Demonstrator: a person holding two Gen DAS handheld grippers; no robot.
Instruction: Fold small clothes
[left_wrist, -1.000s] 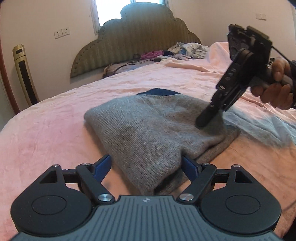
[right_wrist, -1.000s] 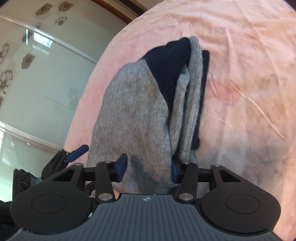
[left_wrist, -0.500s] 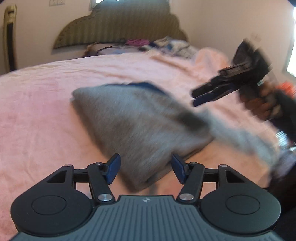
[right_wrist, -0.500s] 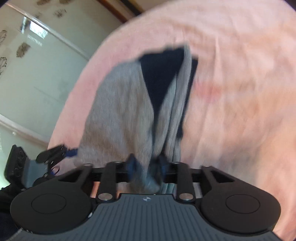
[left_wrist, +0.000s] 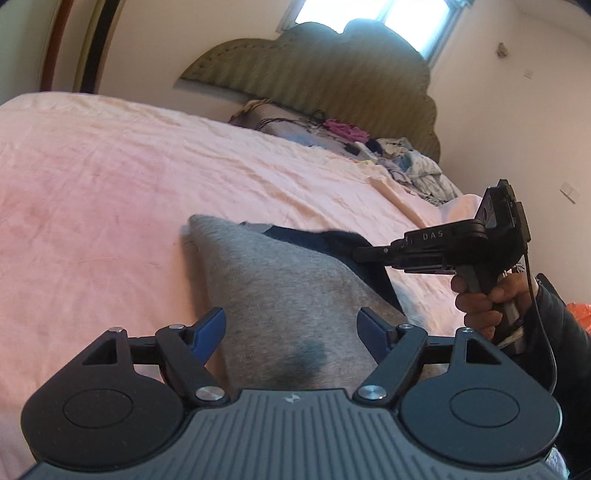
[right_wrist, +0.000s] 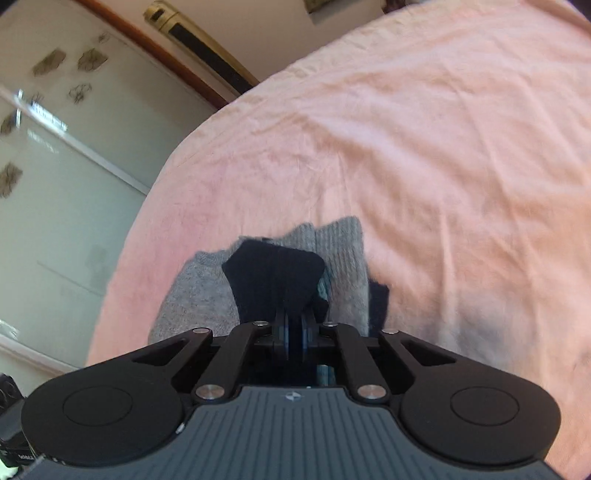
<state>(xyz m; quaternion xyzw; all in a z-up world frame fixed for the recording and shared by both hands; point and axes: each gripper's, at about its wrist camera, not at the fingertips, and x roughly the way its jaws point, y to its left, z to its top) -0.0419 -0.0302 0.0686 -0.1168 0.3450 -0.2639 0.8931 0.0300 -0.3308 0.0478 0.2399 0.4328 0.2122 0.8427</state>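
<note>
A grey knit garment (left_wrist: 280, 295) with a dark navy part (left_wrist: 325, 240) lies folded on the pink bed cover (left_wrist: 110, 192). My left gripper (left_wrist: 291, 332) is open, its blue pads either side of the garment's near end. My right gripper (left_wrist: 360, 254) shows in the left wrist view at the garment's far right edge, fingers together. In the right wrist view the right gripper (right_wrist: 293, 325) is shut on the navy part (right_wrist: 273, 273) of the garment (right_wrist: 199, 291), holding it up off the bed.
A padded headboard (left_wrist: 314, 70) stands at the far end, with a pile of loose clothes (left_wrist: 406, 162) below it. A glass wardrobe door (right_wrist: 55, 184) lies beyond the bed's edge (right_wrist: 147, 206). The pink cover (right_wrist: 443, 147) stretches wide to the right.
My right gripper closed on the garment's edge and carried it across over the garment. My left gripper stayed open and shifted closer over the garment's near end.
</note>
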